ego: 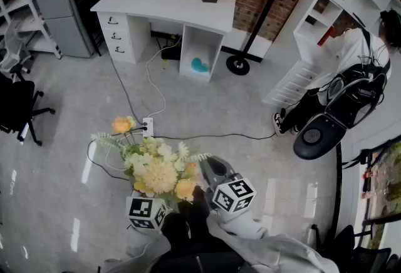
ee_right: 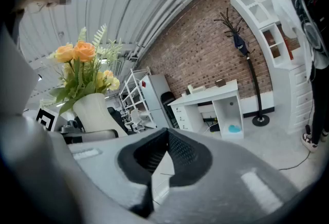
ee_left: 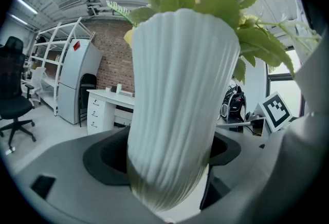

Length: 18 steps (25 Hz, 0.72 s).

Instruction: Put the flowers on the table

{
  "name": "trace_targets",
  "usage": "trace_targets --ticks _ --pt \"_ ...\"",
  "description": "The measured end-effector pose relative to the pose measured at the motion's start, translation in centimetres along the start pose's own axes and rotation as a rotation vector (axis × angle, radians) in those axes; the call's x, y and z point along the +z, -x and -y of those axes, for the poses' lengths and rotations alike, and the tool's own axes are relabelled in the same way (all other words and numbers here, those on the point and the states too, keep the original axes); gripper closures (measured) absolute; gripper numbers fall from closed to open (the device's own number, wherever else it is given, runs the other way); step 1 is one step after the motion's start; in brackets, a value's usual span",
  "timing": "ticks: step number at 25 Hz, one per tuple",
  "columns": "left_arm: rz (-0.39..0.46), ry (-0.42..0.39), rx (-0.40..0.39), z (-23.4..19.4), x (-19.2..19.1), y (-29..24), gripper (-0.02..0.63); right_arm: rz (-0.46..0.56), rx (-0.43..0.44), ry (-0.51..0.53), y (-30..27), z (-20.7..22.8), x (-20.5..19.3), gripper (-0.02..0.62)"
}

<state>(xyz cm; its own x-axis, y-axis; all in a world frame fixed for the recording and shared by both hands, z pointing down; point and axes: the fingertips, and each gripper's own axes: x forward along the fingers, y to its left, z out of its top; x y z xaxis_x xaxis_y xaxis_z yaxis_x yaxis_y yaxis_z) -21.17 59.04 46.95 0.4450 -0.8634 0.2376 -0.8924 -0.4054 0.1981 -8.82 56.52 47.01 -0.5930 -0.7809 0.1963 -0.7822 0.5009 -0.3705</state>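
Observation:
A bunch of yellow and orange flowers (ego: 156, 171) stands in a white ribbed vase (ee_left: 180, 105), held in the air above the grey floor. My left gripper (ee_left: 169, 164) is shut on the vase's lower body; in the head view the blooms hide its jaws and only its marker cube (ego: 147, 212) shows. To the right of the bouquet, my right gripper (ego: 212, 168) is shut with nothing in it. In the right gripper view the vase (ee_right: 95, 110) is at the left of the closed jaws (ee_right: 159, 159). The white table (ego: 164, 2) stands far ahead against the brick wall.
Cables (ego: 200, 136) and a power strip (ego: 148, 126) lie on the floor just ahead. A black office chair (ego: 15, 109) is at the left, a coat stand base (ego: 238, 65) and white shelving (ego: 326, 21) at the right, with a dark scooter (ego: 332, 115).

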Motion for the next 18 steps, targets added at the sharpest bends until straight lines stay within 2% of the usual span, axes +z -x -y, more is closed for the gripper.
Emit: trace_targets --ticks 4,9,18 --pt "-0.002 -0.008 -0.001 3.4 0.7 -1.2 0.184 0.056 0.013 -0.001 2.1 2.1 2.8 0.595" --pt "0.043 -0.014 0.021 6.6 2.7 -5.4 0.184 0.096 0.03 0.018 3.3 6.3 6.2 0.595" --pt "0.061 -0.042 0.029 10.6 3.4 -12.6 0.184 0.136 0.068 0.029 3.2 13.0 9.7 0.595"
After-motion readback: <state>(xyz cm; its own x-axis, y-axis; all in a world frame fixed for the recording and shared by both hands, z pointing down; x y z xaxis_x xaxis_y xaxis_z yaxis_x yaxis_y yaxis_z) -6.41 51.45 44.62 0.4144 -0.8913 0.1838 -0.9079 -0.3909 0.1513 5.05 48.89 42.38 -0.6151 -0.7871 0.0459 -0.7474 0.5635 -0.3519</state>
